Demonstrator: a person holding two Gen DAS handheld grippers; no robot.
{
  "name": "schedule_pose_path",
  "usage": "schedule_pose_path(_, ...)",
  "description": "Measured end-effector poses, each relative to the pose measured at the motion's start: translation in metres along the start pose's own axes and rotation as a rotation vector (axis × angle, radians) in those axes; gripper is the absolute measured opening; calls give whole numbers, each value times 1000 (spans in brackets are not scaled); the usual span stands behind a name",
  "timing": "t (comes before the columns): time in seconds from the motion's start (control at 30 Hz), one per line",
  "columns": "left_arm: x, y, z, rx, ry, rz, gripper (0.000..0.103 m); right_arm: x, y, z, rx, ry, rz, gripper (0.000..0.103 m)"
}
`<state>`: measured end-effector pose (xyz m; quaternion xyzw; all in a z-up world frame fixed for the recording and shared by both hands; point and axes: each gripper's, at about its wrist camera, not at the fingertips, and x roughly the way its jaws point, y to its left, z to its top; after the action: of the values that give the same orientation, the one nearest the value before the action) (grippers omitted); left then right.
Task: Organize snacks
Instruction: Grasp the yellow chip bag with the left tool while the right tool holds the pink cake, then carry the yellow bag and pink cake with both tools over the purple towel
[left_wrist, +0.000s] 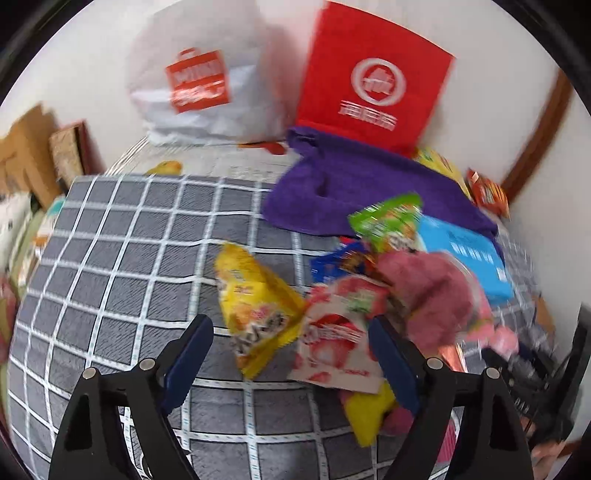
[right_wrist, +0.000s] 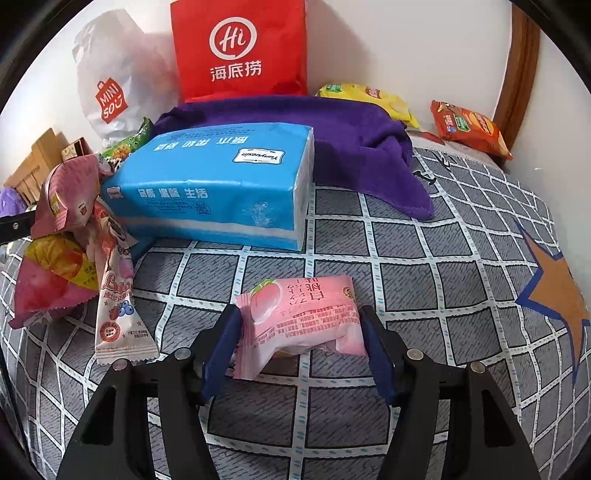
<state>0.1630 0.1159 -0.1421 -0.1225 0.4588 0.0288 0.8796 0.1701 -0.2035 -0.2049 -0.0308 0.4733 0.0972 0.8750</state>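
Observation:
My right gripper is shut on a pink peach snack packet, with one blue pad against each end, just above the checked grey sheet. My left gripper stands open and wide over a blurred heap of snacks. A yellow packet and a white-and-red strawberry packet lie between its fingers. The right pad is at the strawberry packet's edge; the left pad touches nothing. More of the heap sits behind: a green packet and a pink bag.
A blue tissue pack lies ahead of the right gripper, with a purple towel behind it. A red bag and a white bag lean on the wall. Yellow and orange chip bags lie far right.

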Motion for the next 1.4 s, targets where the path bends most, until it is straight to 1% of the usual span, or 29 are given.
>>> schedule_pose_path(0.1,3,12,5,-59,-2,7,84,1,1,0,-7,1,-1,66)
schedule_pose_path(0.23,19,12,12,-70,8,101,80,1,2,-1,-7,1,2,67)
schedule_pose_path(0.27,24,12,12,-70,12,110,78,1,1,-1,-8,1,1,67)
schedule_pose_path(0.3,31,12,12,-69,20,114,69,1,1,0,-9,1,0,67)
schedule_pose_path(0.33,36,12,12,-68,31,112,63,1,1,-1,-11,2,-3,67)
schedule_pose_path(0.37,42,12,10,-70,41,96,56,1,2,0,-12,2,-5,68)
schedule_pose_path(0.4,44,12,8,-78,33,80,50,2,2,0,-13,4,-9,69)
schedule_pose_path(0.5,42,13,7,-92,16,60,43,2,2,0,-14,6,-13,71)
schedule_pose_path(0.6,34,18,3,-120,15,54,41,3,1,0,-15,6,-14,72)
schedule_pose_path(0.67,26,22,-2,-142,6,60,41,3,2,0,-19,7,-13,73)
schedule_pose_path(0.73,19,25,-9,-158,0,69,41,4,2,0,-24,11,-8,76)
schedule_pose_path(0.8,12,28,-15,-178,0,79,41,4,3,1,-29,13,-7,77)
schedule_pose_path(0.97,-9,33,-28,-234,-10,52,41,3,3,0,-29,13,-8,77)
schedule_pose_path(1.1,-19,28,-33,-233,-18,40,41,3,4,0,-25,12,-9,77)
schedule_pose_path(1.17,-23,26,-36,-244,-20,52,41,3,4,0,-25,12,-9,77)
schedule_pose_path(1.23,-28,22,-38,-231,-26,45,41,2,3,0,-23,12,-7,77)
schedule_pose_path(1.33,-37,16,-41,-208,-40,66,41,2,3,0,-22,12,-8,77)
schedule_pose_path(1.4,-43,15,-40,-213,-49,76,41,2,3,0,-22,12,-6,77)
